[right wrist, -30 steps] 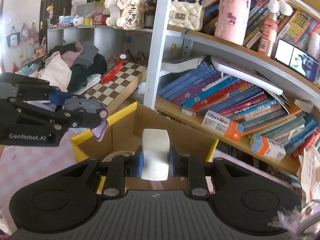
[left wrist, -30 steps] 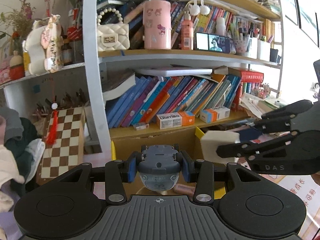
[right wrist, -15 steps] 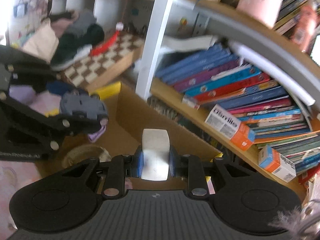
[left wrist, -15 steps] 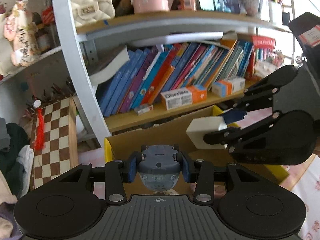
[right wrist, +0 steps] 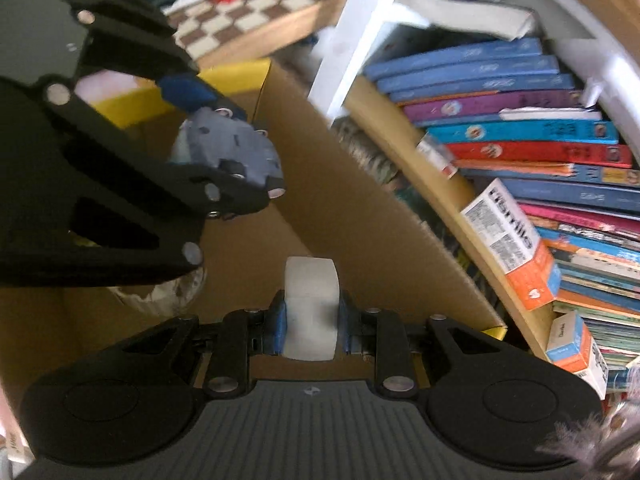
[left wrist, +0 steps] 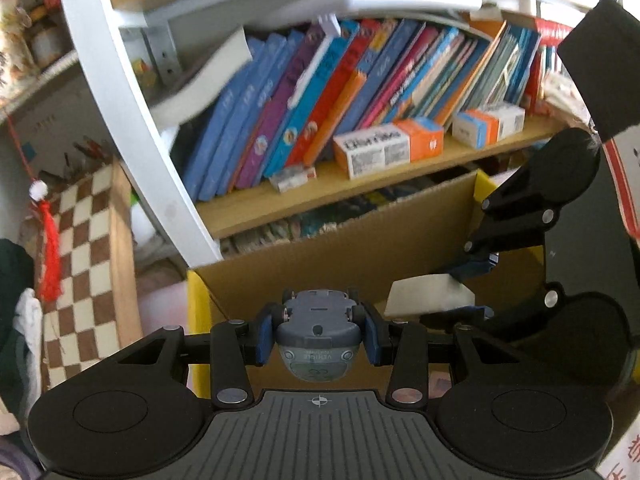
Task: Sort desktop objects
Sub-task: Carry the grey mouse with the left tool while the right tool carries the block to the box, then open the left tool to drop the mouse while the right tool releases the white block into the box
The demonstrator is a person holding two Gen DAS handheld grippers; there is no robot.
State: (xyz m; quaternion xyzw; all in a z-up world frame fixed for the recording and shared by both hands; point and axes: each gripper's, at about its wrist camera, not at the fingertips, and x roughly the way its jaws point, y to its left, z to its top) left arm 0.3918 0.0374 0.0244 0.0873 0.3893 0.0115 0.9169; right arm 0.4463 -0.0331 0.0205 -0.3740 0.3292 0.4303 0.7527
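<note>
My left gripper (left wrist: pixel 318 330) is shut on a grey toy car (left wrist: pixel 316 336) and holds it over the near left part of an open cardboard box with yellow flaps (left wrist: pixel 360 244). My right gripper (right wrist: pixel 311 322) is shut on a white block (right wrist: pixel 311 312) and holds it inside the same box (right wrist: pixel 360 216). In the left wrist view the right gripper (left wrist: pixel 472 292) and its white block (left wrist: pixel 430 298) are to the right. In the right wrist view the left gripper (right wrist: pixel 224 168) with the toy car (right wrist: pixel 228 154) is to the upper left.
A bookshelf (left wrist: pixel 360 176) full of leaning books and small orange-and-white cartons (left wrist: pixel 386 148) stands right behind the box. A white shelf post (left wrist: pixel 132 108) is at left, with a checkerboard (left wrist: pixel 84 248) beside it. A tape roll (right wrist: pixel 160 294) lies in the box.
Both grippers have tilted down and moved lower toward the box, so the upper shelf has left the view. Each still grips its object.
</note>
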